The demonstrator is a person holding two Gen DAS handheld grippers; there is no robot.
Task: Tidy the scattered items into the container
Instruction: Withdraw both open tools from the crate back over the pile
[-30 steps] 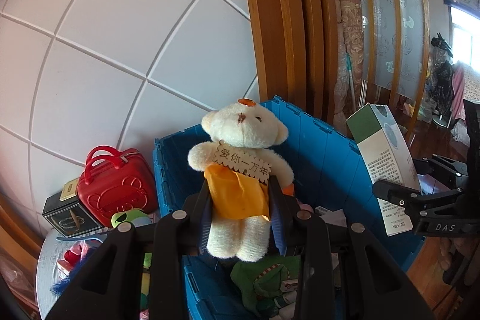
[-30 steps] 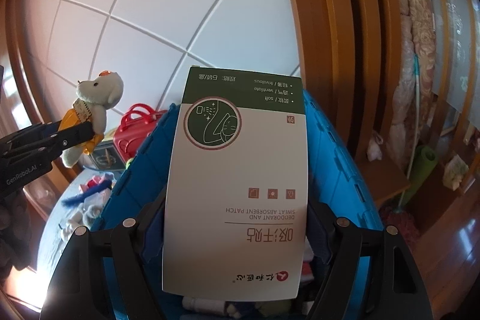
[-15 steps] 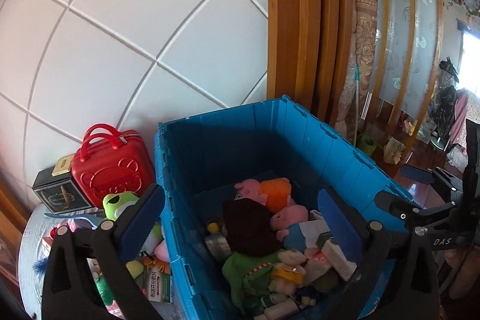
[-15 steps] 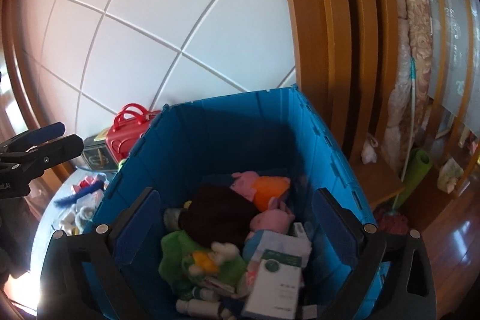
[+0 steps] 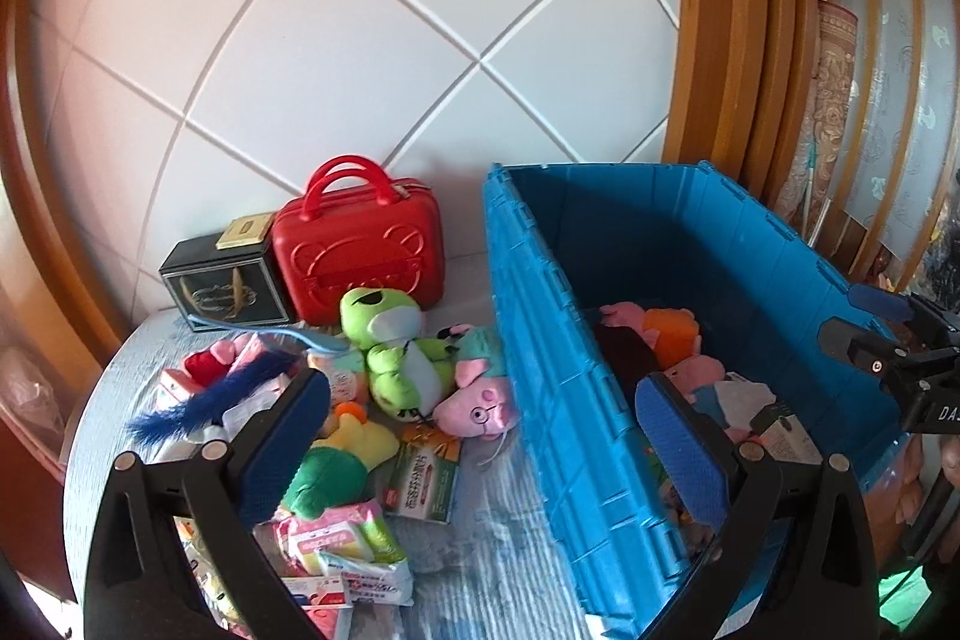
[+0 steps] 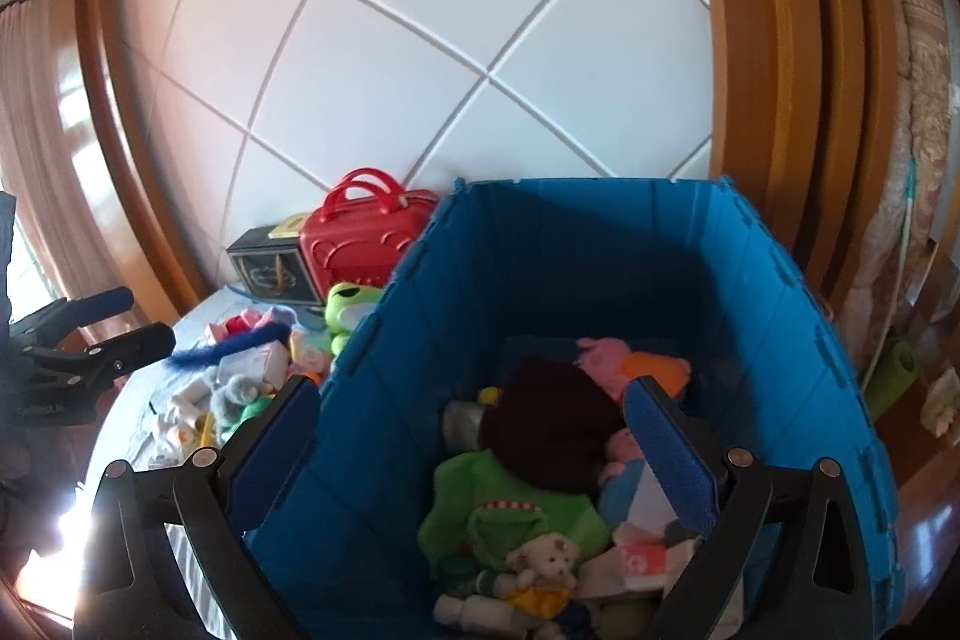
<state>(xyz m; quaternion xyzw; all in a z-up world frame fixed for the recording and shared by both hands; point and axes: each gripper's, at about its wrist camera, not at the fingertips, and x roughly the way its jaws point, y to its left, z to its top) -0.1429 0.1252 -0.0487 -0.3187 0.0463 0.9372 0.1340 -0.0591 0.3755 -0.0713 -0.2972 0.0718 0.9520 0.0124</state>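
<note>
Both the left gripper [image 5: 483, 403] and right gripper [image 6: 471, 421] have just sprung their jaws wide, empty. The blue crate [image 5: 558, 400] wall stands between the left jaws, so reaching left for the frog plush [image 5: 393, 340] on the table [image 5: 498, 550] risks clipping it.

blue crate [image 6: 600, 250], red case [image 5: 360, 250], green frog [image 5: 390, 334]

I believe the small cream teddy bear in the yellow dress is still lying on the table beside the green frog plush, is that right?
Not quite: the cream teddy bear lies inside the blue crate, as the right wrist view shows. The green frog plush is indeed on the table.
</note>
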